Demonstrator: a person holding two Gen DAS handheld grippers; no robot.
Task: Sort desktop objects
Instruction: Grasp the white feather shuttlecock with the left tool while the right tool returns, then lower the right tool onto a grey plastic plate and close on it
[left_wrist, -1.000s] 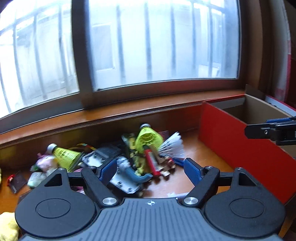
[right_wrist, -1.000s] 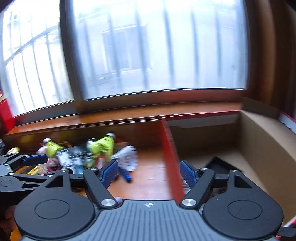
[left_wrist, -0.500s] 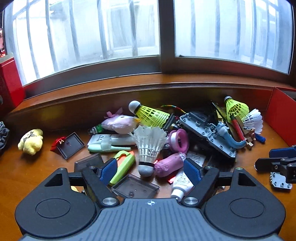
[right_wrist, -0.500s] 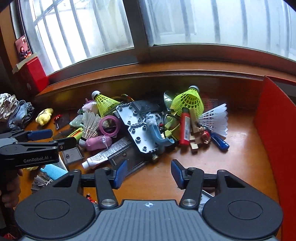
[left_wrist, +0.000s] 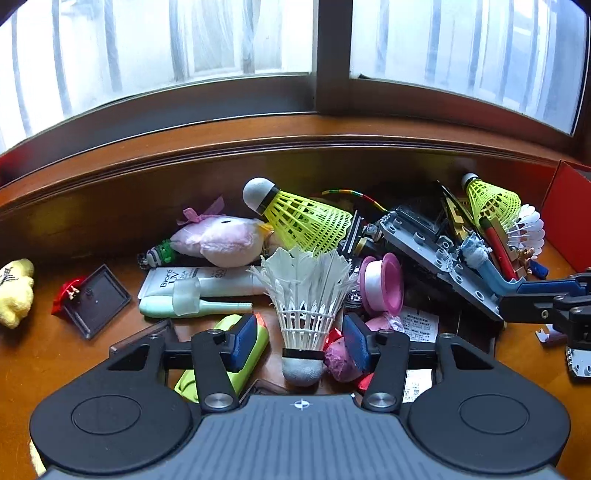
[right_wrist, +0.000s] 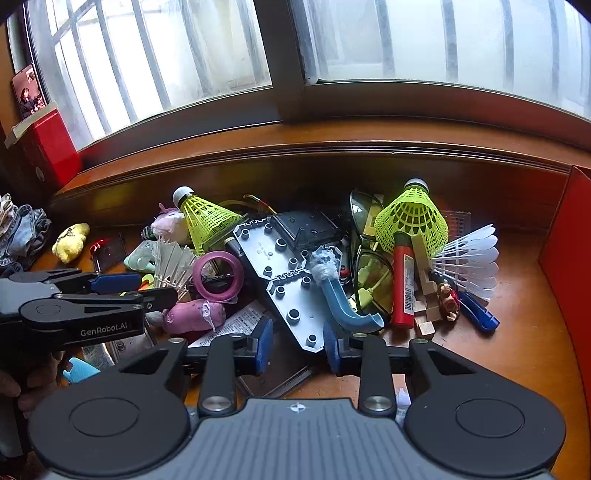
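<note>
A heap of small objects lies on the wooden desk under the window. My left gripper (left_wrist: 300, 343) is open, its blue pads on either side of a white feather shuttlecock (left_wrist: 304, 306) that stands cork down. My right gripper (right_wrist: 298, 345) is open and empty, just in front of the tip of a grey studded plate (right_wrist: 286, 280) with a blue curved piece (right_wrist: 341, 304) on it. Yellow shuttlecocks (left_wrist: 301, 218) (right_wrist: 412, 218), a pink tape ring (right_wrist: 218, 275) and a pink plush (left_wrist: 221, 240) lie in the heap.
A red box wall (right_wrist: 565, 266) stands at the right edge. A yellow plush (left_wrist: 14, 291), a dark square tray (left_wrist: 96, 301) and a white tube (left_wrist: 195, 282) lie left. A red lighter (right_wrist: 404, 280), glasses (right_wrist: 369, 266) and a white shuttlecock (right_wrist: 467, 264) lie right.
Both grippers swung left from the red box to the heap. The left gripper came down around the white shuttlecock. The right gripper closed in on the grey plate and narrowed somewhat.
</note>
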